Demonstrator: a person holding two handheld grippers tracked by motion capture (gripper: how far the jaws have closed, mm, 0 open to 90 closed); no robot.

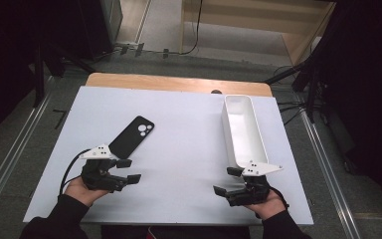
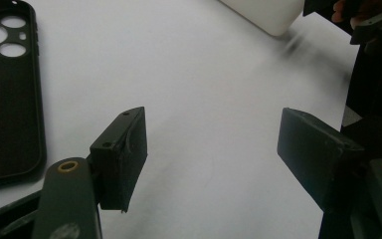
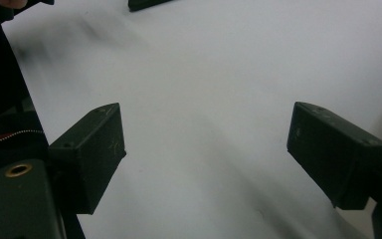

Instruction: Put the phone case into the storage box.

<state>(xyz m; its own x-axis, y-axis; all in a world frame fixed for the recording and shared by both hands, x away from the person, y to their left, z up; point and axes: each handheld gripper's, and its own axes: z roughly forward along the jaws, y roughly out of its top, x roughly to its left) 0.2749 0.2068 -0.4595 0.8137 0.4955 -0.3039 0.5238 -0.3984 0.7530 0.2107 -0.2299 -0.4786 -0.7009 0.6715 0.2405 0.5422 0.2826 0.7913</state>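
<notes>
A: Left hand-held gripper point(image 1: 131, 170)?
B: Low over the near-left part of the white tabletop point(image 1: 179, 144), jaws spread wide, nothing between them. Aimed toward the middle of the table.

A: And the black phone case point(image 1: 132, 136)?
B: Flat on the tabletop, left of centre, lying on a diagonal with the camera cut-outs at its far end. Just beyond the left hand-held gripper, near end close to the grey plate, not clamped. In the left gripper view, seen at the left edge point(image 2: 7, 94), beside the left jaw, outside the gap.

A: Right hand-held gripper point(image 1: 227, 181)?
B: Near-right, also low, jaws parted, only bare white surface in the gap. Pointed leftward, facing the other one, well apart from it.

A: Anything else on the table?
B: A long white bin point(image 1: 242, 130), open on top, at the right side, running from far to near. Near end right by the right hand-held gripper's plate; touching or not, cannot tell. A corner of it also visible at the top of the left gripper view point(image 2: 263, 15).

A: Hands?
B: Dark sleeves in from the near edge, one hand under each tool.
</notes>
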